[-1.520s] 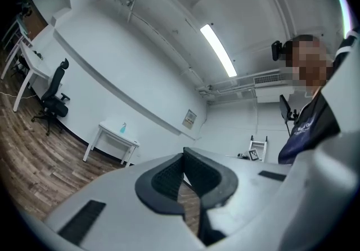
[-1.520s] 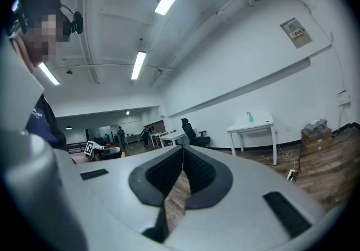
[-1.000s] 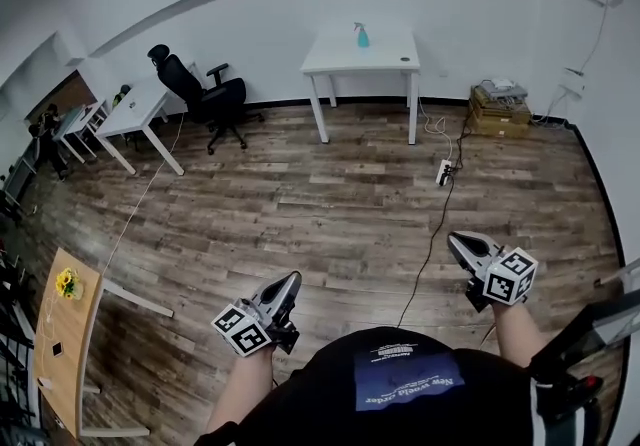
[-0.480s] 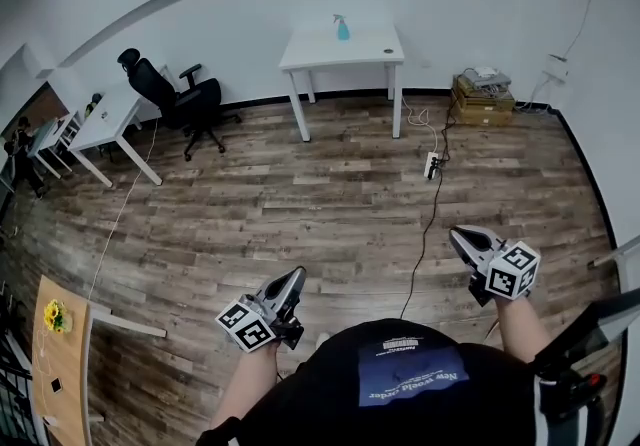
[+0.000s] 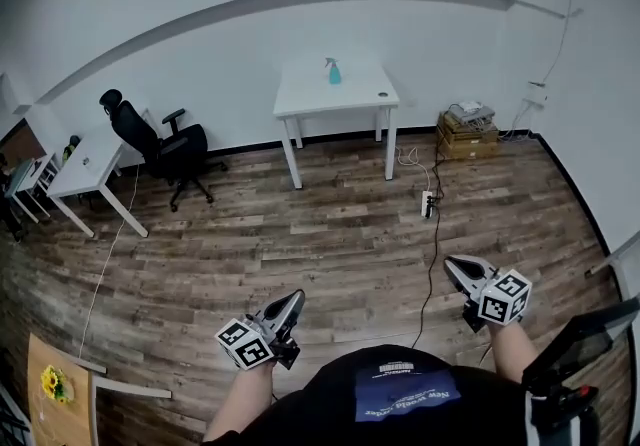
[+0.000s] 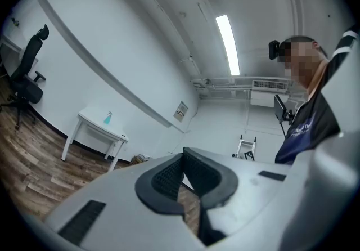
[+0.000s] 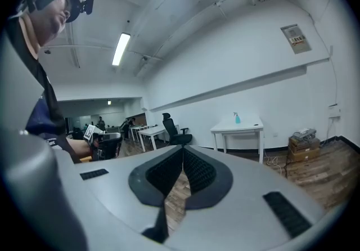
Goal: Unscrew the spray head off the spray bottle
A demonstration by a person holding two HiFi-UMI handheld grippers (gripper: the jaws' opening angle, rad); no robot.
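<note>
Floor (image 5: 330,224) separated the person from the spray bottle (image 5: 334,73), which had shifted lower in view, suggesting approach. Left gripper (image 5: 295,295) and right gripper (image 5: 450,262) were closed, empty.

Right gripper (image 7: 183,153): jaws together, pads meeting, nothing between them; wood floor (image 7: 318,170) visible below the tips; white table (image 7: 247,128) against the far wall, well apart from the gripper; spray bottle (image 7: 237,118) upright on it, spray head on; black office chair (image 7: 171,131) left of the table; stacked boxes (image 7: 302,142) to its right.
</note>
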